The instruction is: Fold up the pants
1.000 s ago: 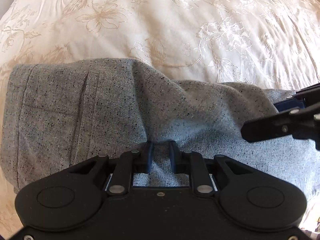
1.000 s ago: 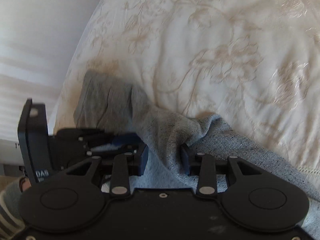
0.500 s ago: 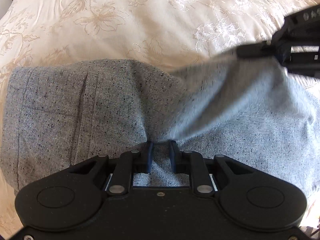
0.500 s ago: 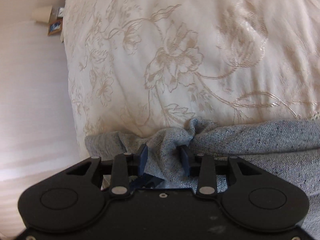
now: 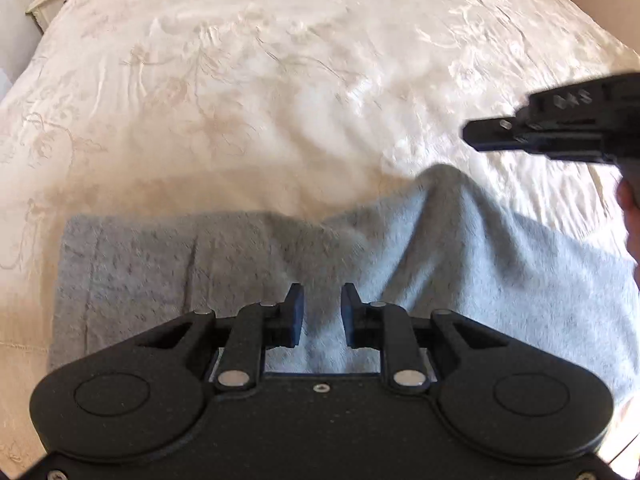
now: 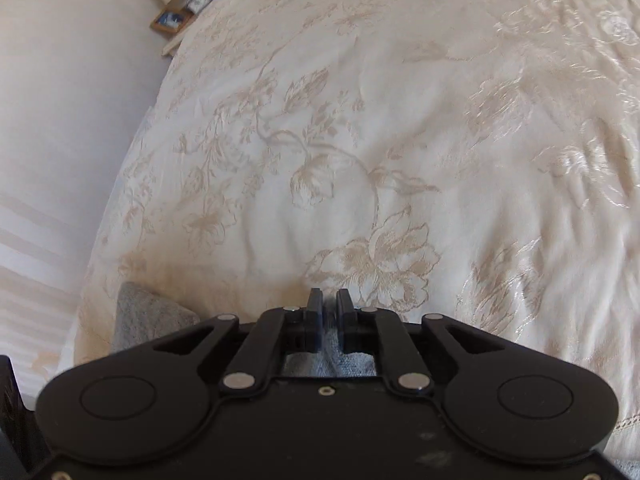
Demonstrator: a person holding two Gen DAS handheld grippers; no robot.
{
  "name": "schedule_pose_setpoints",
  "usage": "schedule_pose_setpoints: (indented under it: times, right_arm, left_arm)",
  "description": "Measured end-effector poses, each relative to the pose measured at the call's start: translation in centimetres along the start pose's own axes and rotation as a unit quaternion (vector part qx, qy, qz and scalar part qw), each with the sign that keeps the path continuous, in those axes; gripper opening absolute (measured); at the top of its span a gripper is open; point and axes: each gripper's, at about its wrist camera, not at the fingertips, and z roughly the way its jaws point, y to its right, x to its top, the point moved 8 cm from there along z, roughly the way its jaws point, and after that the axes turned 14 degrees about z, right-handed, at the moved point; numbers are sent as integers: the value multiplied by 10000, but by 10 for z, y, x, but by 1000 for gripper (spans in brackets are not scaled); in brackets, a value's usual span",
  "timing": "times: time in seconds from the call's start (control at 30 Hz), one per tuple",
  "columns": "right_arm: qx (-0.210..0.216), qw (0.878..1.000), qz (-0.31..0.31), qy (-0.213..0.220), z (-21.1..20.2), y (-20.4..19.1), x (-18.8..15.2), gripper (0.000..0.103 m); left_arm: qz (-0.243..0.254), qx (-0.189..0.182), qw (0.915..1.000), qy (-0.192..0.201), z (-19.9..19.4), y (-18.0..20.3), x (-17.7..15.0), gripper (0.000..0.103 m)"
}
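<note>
Cream floral-embroidered bedspread (image 5: 280, 100) supports grey speckled woven pants (image 5: 160, 264); right gripper (image 6: 328, 304) pinches a fold to carry it over; left gripper (image 5: 322, 300), jaws just parted, holds nothing.

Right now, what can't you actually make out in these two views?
- Left wrist view: the pants' weave is motion-blurred; their near edge is hidden behind the left gripper.
- Right wrist view: the right gripper hides most of the pants; only a corner and a pinched bit show.
- Bedside items: too small.

My own housing hides the pants (image 6: 154, 316) below my right fingers (image 6: 314, 312); left view: cloth motion-blurred, cropped right.
</note>
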Motion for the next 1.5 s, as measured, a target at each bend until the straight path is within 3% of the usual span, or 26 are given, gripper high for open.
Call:
schedule_pose_setpoints:
  times: [0.07, 0.1, 0.17, 0.27, 0.33, 0.5, 0.57, 0.63, 0.7, 0.77, 0.83, 0.9, 0.97, 1.07, 1.13, 1.23, 1.37, 1.5]
  right_arm:
    - [90, 9992, 197, 328, -18, 4, 6, 13]
    - [111, 9987, 240, 445, -27, 5, 6, 13]
    - [172, 9988, 85, 452, -40, 3, -1, 13]
    - [13, 9983, -425, 399, -54, -2, -26, 13]
    - [-133, 9969, -695, 357, -58, -3, -42, 13]
    - [-832, 9925, -889, 105, -31, 16, -61, 13]
    - [-1483, 9847, -891, 196, -6, 39, -52, 11]
    - [-1810, 9807, -655, 353, 4, 59, -40, 10]
    - [-1529, 9873, -136, 400, -8, 65, -33, 13]
    - [-1246, 9901, -84, 636, -33, 60, -35, 14]
    - [-1133, 9905, -120, 765, -52, 59, -46, 15]
    - [-1102, 9907, 23, 797, -63, 65, -60, 16]
    - [-1260, 9891, 147, 743, -66, 76, -73, 16]
    - [-1738, 9814, 360, 728, -67, 103, -92, 12]
    - [-2076, 9739, 546, 730, -74, 129, -102, 10]
    - [-2460, 9616, 970, 729, -94, 160, -118, 7]
    - [-2431, 9599, 988, 987, -119, 156, -117, 16]
    - [-2211, 9626, 956, 1238, -134, 143, -103, 16]
  left_arm:
    - [-137, 129, 9998, -100, 12, -15, 3, 36]
    - [-232, 132, 9994, -226, 23, -25, 0, 31]
    - [-617, 122, 9968, -501, 39, -50, -10, 11]
    - [-1578, -370, 9860, -393, 39, -70, -20, 11]
    - [-1720, -380, 9836, -398, 37, -70, -24, 12]
    - [-682, 237, 9960, -523, 34, -46, -19, 11]
    - [-282, 515, 9963, -623, 26, -36, -15, 11]
    - [124, 776, 9958, -462, 7, -23, -3, 11]
    - [409, 729, 9964, -103, -10, -2, 14, 19]
    - [554, 355, 9977, 178, -16, 23, 31, 28]
    - [741, -86, 9968, 294, -7, 50, 43, 32]
    - [1034, -242, 9939, 310, 8, 72, 52, 34]
    - [1383, -62, 9902, 164, 31, 83, 52, 35]
    - [1535, 689, 9846, -482, 65, 61, 28, 36]
    - [1326, 313, 9904, -240, 63, 49, 19, 36]
    - [1627, 275, 9860, -222, 55, 48, 12, 36]
    - [2264, 678, 9714, -223, 52, 63, 7, 36]
    - [2133, 857, 9731, -134, 33, 73, 12, 35]
